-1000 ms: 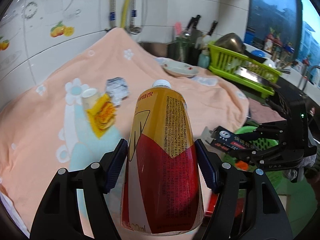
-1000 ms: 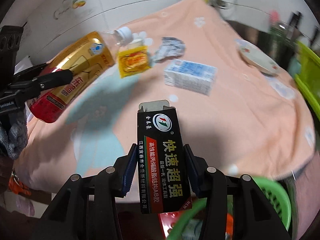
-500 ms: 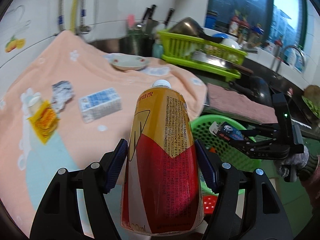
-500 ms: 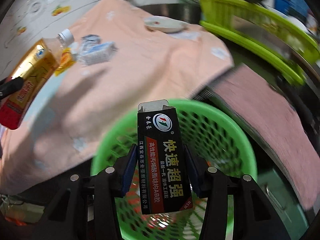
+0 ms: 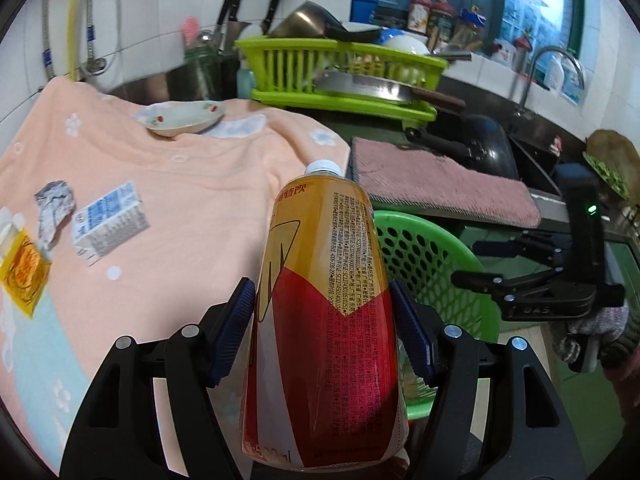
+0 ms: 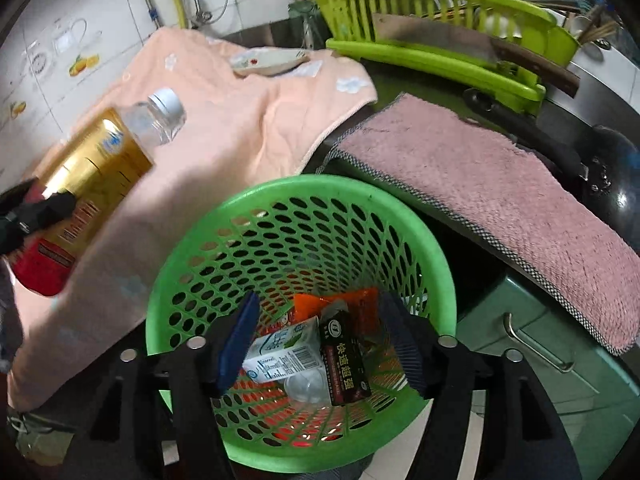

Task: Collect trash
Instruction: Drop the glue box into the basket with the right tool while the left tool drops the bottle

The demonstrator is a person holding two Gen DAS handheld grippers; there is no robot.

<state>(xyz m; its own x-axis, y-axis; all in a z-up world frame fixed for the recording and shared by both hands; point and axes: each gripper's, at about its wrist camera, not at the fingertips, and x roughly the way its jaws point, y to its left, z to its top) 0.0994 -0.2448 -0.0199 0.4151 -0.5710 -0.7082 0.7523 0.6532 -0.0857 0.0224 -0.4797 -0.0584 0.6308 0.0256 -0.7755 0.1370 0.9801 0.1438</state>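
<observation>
With the right gripper (image 6: 320, 344) just opened and empty, carry the bottle (image 5: 324, 320) clamped in the left gripper (image 5: 322, 336) fully above the basket (image 6: 224, 216) before letting go.

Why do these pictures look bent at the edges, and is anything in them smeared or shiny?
Left wrist view: the fisheye lens curves the tiled wall and darkens the corners; the bottle is sharp with a soft sheen. Right wrist view: the same curving; the bottle at left is smeared by motion with glare on its gold label, while the basket stays sharp.
</observation>
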